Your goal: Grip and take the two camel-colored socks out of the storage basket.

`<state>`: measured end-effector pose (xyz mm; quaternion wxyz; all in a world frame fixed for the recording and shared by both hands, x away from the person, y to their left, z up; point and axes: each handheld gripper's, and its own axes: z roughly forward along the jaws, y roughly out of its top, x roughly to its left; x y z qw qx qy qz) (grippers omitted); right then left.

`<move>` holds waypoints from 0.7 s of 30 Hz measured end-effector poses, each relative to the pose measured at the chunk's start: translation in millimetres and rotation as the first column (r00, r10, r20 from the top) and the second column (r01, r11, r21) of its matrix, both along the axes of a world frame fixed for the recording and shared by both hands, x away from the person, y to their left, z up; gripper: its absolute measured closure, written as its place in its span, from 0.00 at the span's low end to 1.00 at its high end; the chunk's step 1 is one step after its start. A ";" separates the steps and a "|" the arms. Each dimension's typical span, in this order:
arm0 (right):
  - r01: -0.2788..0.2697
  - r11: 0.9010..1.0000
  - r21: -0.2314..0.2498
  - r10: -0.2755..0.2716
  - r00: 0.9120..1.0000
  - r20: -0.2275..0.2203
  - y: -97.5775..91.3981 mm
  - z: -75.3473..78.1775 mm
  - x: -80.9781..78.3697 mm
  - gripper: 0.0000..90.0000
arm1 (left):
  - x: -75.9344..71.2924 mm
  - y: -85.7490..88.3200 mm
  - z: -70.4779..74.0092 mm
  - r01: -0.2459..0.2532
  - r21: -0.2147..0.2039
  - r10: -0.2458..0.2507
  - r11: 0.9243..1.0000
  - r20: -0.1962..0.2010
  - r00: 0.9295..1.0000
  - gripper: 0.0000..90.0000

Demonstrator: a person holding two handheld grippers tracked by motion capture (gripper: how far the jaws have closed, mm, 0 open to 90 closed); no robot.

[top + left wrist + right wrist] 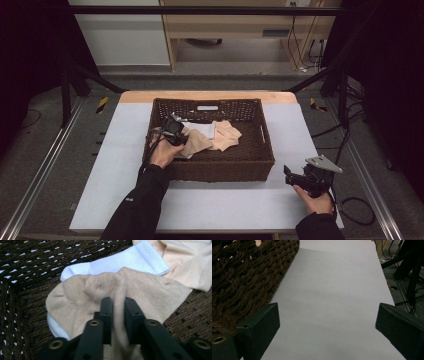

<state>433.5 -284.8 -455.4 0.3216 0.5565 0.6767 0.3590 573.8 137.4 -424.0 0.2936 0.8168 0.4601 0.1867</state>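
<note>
A brown wicker basket [220, 167] stands in the middle of the table and holds beige and white socks. My left gripper [176, 136] reaches into its left part. In the left gripper view a fold of a beige sock [155, 293] is pinched between the two black jaws of the left gripper [119, 305]. A white sock [130, 261] lies under and behind it, and another beige sock [190, 260] lies at the upper right. My right gripper [290, 176] rests on the table to the right of the basket, jaws wide apart over bare table with nothing between them.
The table [100, 165] has a pale blue-grey cover with a wooden edge at the back. In the right gripper view the basket wall [242, 282] runs along the left, with bare table surface [332, 290] ahead. Black frame legs and cables stand beyond the table's right side.
</note>
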 end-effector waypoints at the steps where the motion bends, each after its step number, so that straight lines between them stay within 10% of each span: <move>1: 0.001 1.000 -0.001 -0.001 1.000 0.001 -0.3 0.0 0.0 0.06 | -0.5 0.7 0.7 -0.004 -0.006 0.004 1.000 0.006 1.000 0.91; 21: 0.007 1.000 -0.001 -0.007 1.000 0.004 -2.2 0.2 0.4 0.07 | -12.3 11.0 23.1 0.019 -0.205 0.025 0.979 0.211 0.977 0.95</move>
